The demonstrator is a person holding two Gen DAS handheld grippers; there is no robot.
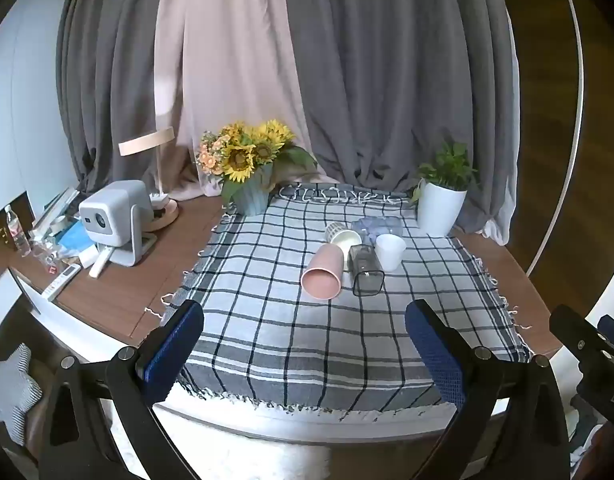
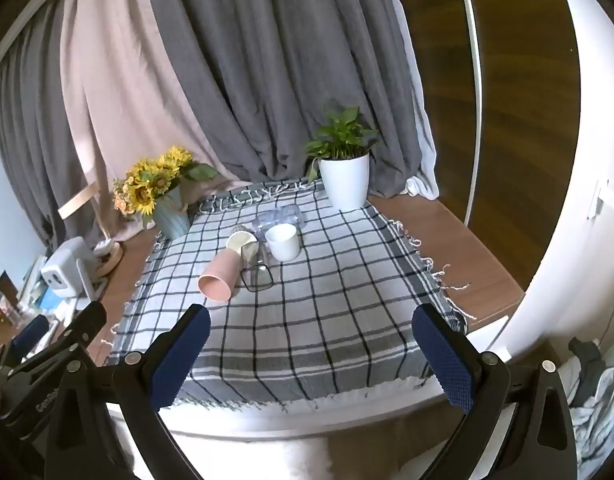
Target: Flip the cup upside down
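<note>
Several cups sit in a cluster mid-cloth. A pink cup (image 1: 322,275) (image 2: 218,275) lies on its side, mouth toward me. A clear square glass (image 1: 365,273) (image 2: 256,270) lies on its side beside it. A patterned paper cup (image 1: 342,237) (image 2: 240,240) lies tipped behind them. A white cup (image 1: 390,251) (image 2: 283,242) stands upright. A clear plastic cup (image 1: 381,225) (image 2: 281,216) lies behind. My left gripper (image 1: 305,332) and right gripper (image 2: 311,336) are open and empty, near the table's front edge, well short of the cups.
A checked cloth (image 1: 307,340) covers the wooden table (image 1: 119,300). A sunflower vase (image 1: 249,192) stands at back left, a white plant pot (image 1: 441,210) at back right. A projector (image 1: 115,220), lamp and clutter lie left. Curtains hang behind.
</note>
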